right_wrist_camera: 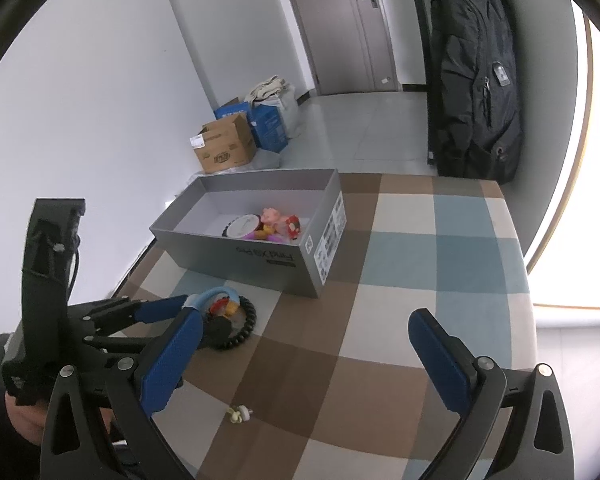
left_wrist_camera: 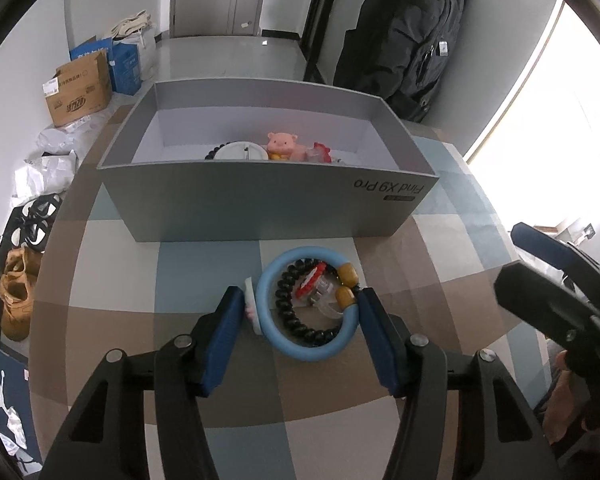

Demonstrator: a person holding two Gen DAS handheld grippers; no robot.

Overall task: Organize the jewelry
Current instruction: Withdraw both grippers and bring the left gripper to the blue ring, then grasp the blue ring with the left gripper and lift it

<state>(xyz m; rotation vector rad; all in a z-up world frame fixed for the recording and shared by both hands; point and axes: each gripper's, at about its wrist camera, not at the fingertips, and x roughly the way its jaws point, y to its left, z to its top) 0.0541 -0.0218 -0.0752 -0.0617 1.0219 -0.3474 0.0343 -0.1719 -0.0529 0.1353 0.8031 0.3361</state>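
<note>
Here, the blue ring (left_wrist_camera: pixel 308 308) lies on the checked tablecloth (left_wrist_camera: pixel 420 264), just before the grey box (left_wrist_camera: pixel 268 196). The left gripper (left_wrist_camera: pixel 300 312) brackets it, right pad at its rim, grip unconfirmed. The right gripper (right_wrist_camera: pixel 300 340) stands open and empty, well apart.

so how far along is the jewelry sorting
Partly done: the grey box already holds a pink pig charm and a white round piece. In hand: the left gripper straddles the blue ring and black bead bracelet. Left: a small yellow trinket near the open right gripper.
</note>
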